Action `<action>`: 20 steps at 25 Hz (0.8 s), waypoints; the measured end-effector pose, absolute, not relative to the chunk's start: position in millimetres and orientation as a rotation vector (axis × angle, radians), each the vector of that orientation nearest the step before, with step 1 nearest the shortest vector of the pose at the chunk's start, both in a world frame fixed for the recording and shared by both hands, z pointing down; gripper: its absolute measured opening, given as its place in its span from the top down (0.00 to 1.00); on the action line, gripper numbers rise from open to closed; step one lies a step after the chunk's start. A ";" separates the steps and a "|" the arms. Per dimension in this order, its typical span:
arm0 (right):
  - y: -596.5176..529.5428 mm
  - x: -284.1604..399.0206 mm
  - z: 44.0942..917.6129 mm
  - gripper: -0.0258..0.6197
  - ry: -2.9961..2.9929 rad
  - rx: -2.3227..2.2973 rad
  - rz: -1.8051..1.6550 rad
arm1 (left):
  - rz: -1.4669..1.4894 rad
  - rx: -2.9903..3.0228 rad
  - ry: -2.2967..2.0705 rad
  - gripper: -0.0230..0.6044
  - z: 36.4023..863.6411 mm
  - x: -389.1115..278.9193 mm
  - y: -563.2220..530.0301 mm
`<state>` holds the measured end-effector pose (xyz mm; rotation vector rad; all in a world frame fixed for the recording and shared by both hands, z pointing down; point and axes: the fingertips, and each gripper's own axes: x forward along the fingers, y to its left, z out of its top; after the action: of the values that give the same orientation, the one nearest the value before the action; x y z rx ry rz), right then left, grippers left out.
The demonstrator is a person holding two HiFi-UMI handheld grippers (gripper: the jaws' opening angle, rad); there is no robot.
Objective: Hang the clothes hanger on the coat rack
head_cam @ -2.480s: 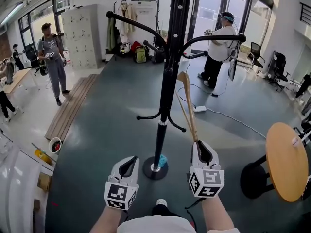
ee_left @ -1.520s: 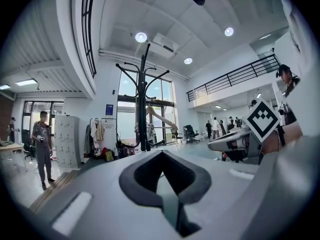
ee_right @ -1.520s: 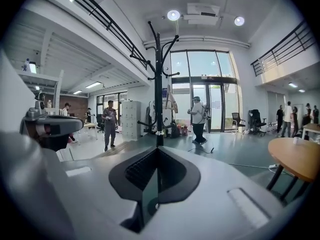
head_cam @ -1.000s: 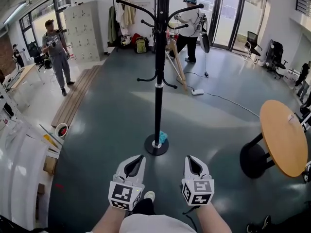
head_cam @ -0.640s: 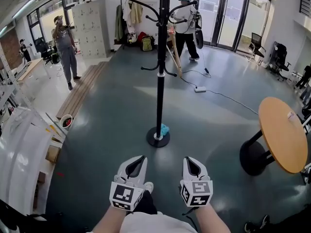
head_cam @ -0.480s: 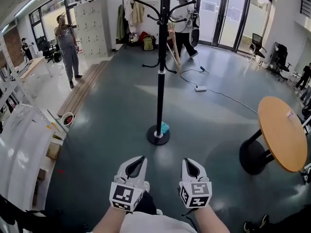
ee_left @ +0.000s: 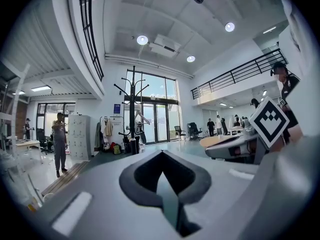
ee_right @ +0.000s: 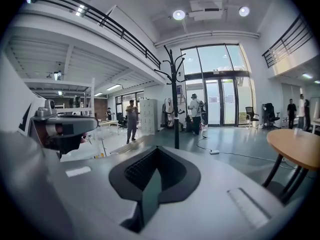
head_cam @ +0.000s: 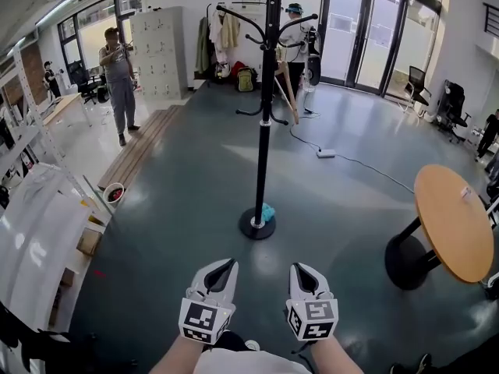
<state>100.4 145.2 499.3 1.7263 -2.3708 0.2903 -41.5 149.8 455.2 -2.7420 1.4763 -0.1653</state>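
Observation:
The black coat rack (head_cam: 267,115) stands in the middle of the floor on its round base (head_cam: 256,226). A tan wooden clothes hanger (head_cam: 288,98) hangs from one of its right arms, free of both grippers. My left gripper (head_cam: 229,264) and right gripper (head_cam: 297,268) sit side by side at the bottom of the head view, well short of the base. Both are shut with nothing between the jaws. The left gripper view shows its closed jaws (ee_left: 162,156) with the rack (ee_left: 133,121) far off. In the right gripper view the closed jaws (ee_right: 156,152) point at the rack (ee_right: 175,104).
A round wooden table (head_cam: 456,232) stands at the right. White shelving (head_cam: 35,232) lines the left. A person in grey (head_cam: 121,80) stands far left and another person (head_cam: 296,33) behind the rack. A white cable with a power strip (head_cam: 326,153) crosses the floor.
The right gripper held the hanger up at the rack earlier; now the hanger hangs there on its own. Both grippers, shut and empty, have drawn back from the rack.

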 end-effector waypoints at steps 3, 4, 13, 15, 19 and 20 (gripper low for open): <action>148.2 95.3 499.2 0.92 -2.387 1.711 0.273 | -0.161 -2.728 1.486 0.96 455.8 -44.8 152.4; 149.3 93.7 499.3 0.92 -2.392 1.709 0.264 | -0.158 -2.725 1.487 0.96 455.8 -45.8 153.4; 143.8 83.1 484.5 0.92 -2.423 1.711 0.193 | -0.119 -2.702 1.470 0.96 445.1 -52.0 145.8; 143.2 81.0 482.5 0.92 -2.427 1.710 0.183 | -0.113 -2.700 1.474 0.96 444.5 -54.3 144.0; 141.9 78.6 473.0 0.92 -2.427 1.712 0.163 | -0.103 -2.705 1.469 0.96 436.4 -56.2 142.5; 142.2 79.0 472.6 0.92 -2.425 1.712 0.163 | -0.102 -2.707 1.467 0.96 436.3 -55.5 143.1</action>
<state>79.0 142.2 472.6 1.7123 -2.4248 0.1626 -55.5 143.1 436.3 -2.7074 1.4670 -0.1025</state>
